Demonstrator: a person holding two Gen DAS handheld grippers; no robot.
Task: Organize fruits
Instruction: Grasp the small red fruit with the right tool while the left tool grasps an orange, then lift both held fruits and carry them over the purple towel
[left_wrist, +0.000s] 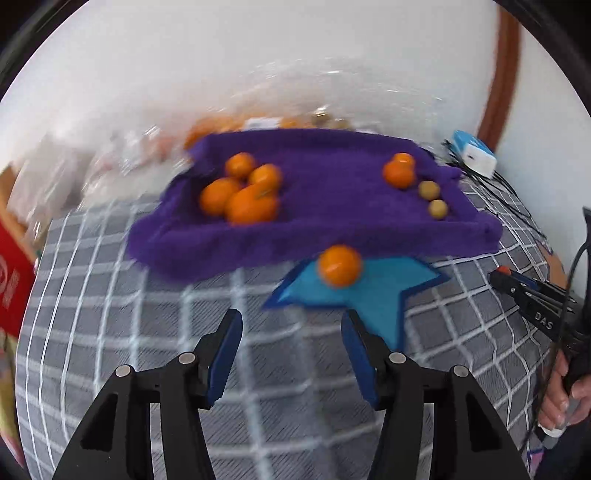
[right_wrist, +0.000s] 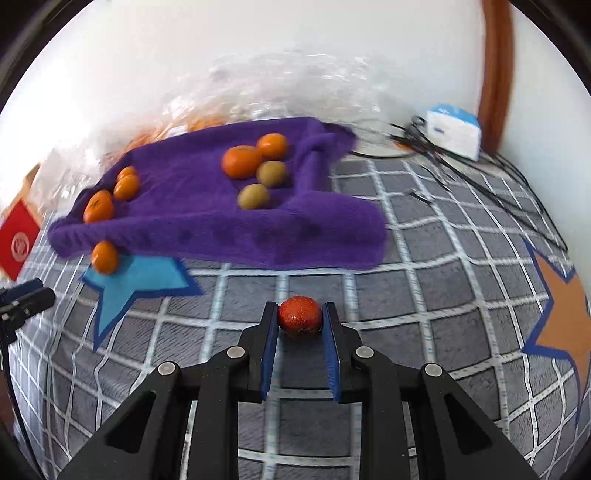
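Observation:
A purple cloth tray (left_wrist: 332, 236) (right_wrist: 221, 243) lies on the checked cover. It holds several oranges (left_wrist: 243, 192) on its left side, and two oranges (right_wrist: 243, 160) with two small green fruits (right_wrist: 253, 195) on its right side. One loose orange (left_wrist: 339, 270) (right_wrist: 105, 257) sits on a blue star patch just in front of the tray. My left gripper (left_wrist: 291, 328) is open and empty, short of that orange. My right gripper (right_wrist: 300, 314) is shut on a small red fruit (right_wrist: 300, 320) just above the cover.
A grey checked cover (right_wrist: 424, 295) spans the surface. An orange star patch (right_wrist: 565, 317) lies at right. A white and blue box (right_wrist: 454, 129) with black cables (right_wrist: 498, 177) sits far right by the wall. Clear plastic bags (right_wrist: 288, 85) lie behind the tray. A red box (left_wrist: 14, 280) stands at left.

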